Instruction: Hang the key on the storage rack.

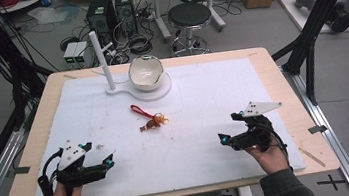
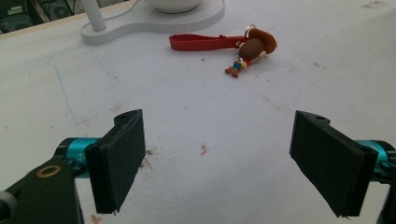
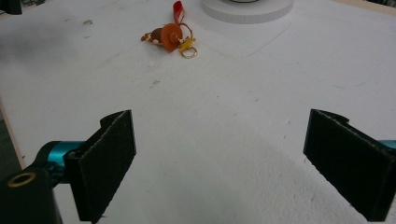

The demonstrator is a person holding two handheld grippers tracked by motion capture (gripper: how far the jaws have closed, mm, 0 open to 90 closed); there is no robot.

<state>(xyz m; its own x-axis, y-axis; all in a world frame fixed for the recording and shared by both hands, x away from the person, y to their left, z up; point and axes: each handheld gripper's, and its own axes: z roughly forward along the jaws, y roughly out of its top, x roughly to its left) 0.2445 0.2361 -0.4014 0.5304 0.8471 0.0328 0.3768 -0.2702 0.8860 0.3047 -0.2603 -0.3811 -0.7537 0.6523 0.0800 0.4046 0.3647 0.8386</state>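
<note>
The keychain toy (image 1: 152, 119), a little figure with a brown hat and a red strap, lay flat on the white bench (image 1: 206, 124), in the middle, a bit in front of the white stand (image 1: 134, 90) that held a round white bowl (image 1: 146, 73). The left gripper (image 1: 101, 164) sat low near the front left of the bench and the right gripper (image 1: 229, 130) sat near the front right, both well apart from the toy. Each had its jaws wide apart with nothing between them, and each pointed toward the toy.
</note>
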